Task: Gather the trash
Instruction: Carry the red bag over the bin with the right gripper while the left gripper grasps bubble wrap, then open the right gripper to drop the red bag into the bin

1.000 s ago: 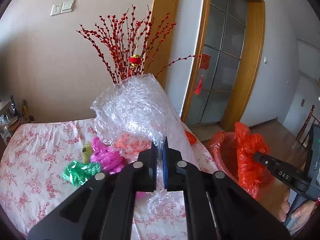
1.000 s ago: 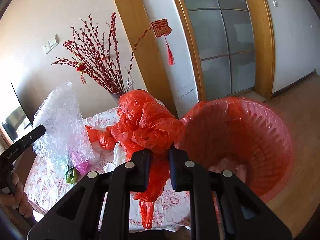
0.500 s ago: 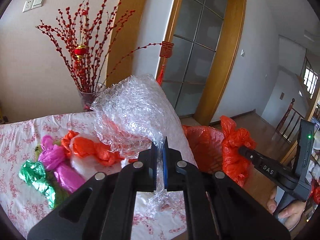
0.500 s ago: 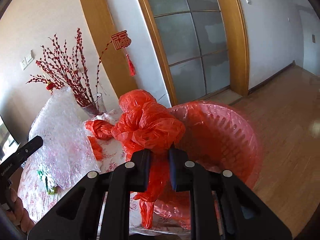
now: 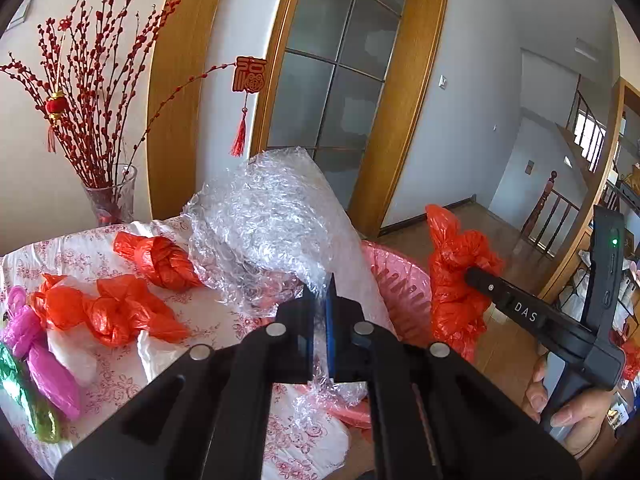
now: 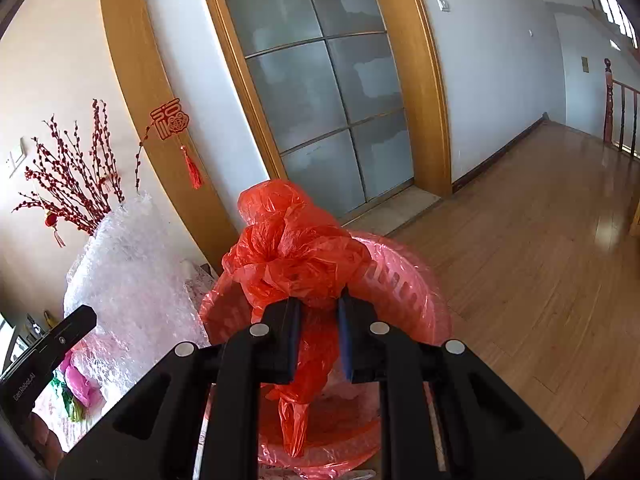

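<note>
My left gripper (image 5: 319, 298) is shut on a big crumpled sheet of clear bubble wrap (image 5: 272, 232), held up over the table's right end beside the pink basket (image 5: 404, 292). My right gripper (image 6: 318, 312) is shut on a knotted red plastic bag (image 6: 296, 252), which hangs right over the pink basket (image 6: 404, 284) lined with red film. In the left wrist view the right gripper (image 5: 476, 276) and its red bag (image 5: 456, 272) show at the right. Several knotted red bags (image 5: 156, 258), a magenta bag (image 5: 36, 352) and a green one (image 5: 20, 396) lie on the flowered tablecloth (image 5: 120, 376).
A glass vase (image 5: 110, 196) with red berry branches stands at the table's back edge by the wall. Behind it is a wooden-framed glass door (image 6: 320, 92). Wooden floor (image 6: 540, 260) spreads to the right of the basket, with a stair railing (image 5: 556, 208) farther off. A hand (image 5: 572, 412) grips the right tool.
Both grippers have swung right with their loads, away from the table's middle toward the basket. The red bag now hangs over the basket's opening, and the bubble wrap is close to its rim.
</note>
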The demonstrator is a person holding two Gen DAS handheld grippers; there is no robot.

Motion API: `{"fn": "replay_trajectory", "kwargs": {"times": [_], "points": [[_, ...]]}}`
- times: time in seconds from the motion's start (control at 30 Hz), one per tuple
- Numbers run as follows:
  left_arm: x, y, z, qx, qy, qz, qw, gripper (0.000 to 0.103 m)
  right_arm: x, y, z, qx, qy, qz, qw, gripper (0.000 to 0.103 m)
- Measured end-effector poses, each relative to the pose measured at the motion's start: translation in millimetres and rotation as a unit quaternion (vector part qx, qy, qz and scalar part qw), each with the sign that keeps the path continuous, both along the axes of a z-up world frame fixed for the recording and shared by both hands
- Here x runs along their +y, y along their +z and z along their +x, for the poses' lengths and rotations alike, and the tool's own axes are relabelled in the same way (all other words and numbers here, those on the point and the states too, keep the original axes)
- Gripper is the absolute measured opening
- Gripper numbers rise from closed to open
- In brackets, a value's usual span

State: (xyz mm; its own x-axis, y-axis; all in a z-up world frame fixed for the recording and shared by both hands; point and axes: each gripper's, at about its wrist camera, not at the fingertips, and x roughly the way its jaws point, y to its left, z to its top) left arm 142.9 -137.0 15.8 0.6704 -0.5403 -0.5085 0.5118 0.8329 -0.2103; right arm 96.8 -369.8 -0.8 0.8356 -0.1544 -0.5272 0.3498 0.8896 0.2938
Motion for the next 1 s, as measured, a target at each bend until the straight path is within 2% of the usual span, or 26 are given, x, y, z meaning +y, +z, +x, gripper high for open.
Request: {"fn": "replay_trajectory", "kwargs": {"times": [0.4,0.53,0.6,0.67,0.73,0.8,0.87,1.0], "points": [[-43.2,-26.1,19.9,0.029,-0.03,0.012,0.999,0.006,-21.9,-10.8,10.6,0.001,-0.024,0.015,1.0,0.017],[-52.2,-38.2,29.4,0.048,-0.037,0.016,0.998,0.007,-26.3,-15.7,15.9,0.005,-0.02,0.02,1.0,0.02],[-54.4,-44.1,31.8,0.058,-0.038,0.017,0.9975,0.011,-26.9,-19.1,17.4,0.009,-0.015,0.023,1.0,0.027],[-54.5,-47.6,32.9,0.06,-0.036,0.022,0.9973,0.022,-27.6,-22.6,17.8,0.013,-0.014,0.022,1.0,0.035],[-52.2,-49.4,32.2,0.058,-0.032,0.026,0.9974,0.026,-28.9,-25.1,15.3,0.014,-0.015,0.023,1.0,0.041],[-47.1,-50.9,30.3,0.056,-0.024,0.031,0.9977,0.027,-29.5,-25.6,12.4,0.014,-0.019,0.022,0.999,0.044],[-39.4,-50.7,28.4,0.053,-0.012,0.033,0.998,0.032,-30.0,-25.7,8.6,0.014,-0.024,0.019,0.999,0.048],[-19.7,-46.1,17.3,0.034,0.022,0.04,0.9984,0.041,-24.3,-24.9,3.1,0.017,-0.026,0.001,1.0,0.049]]}}
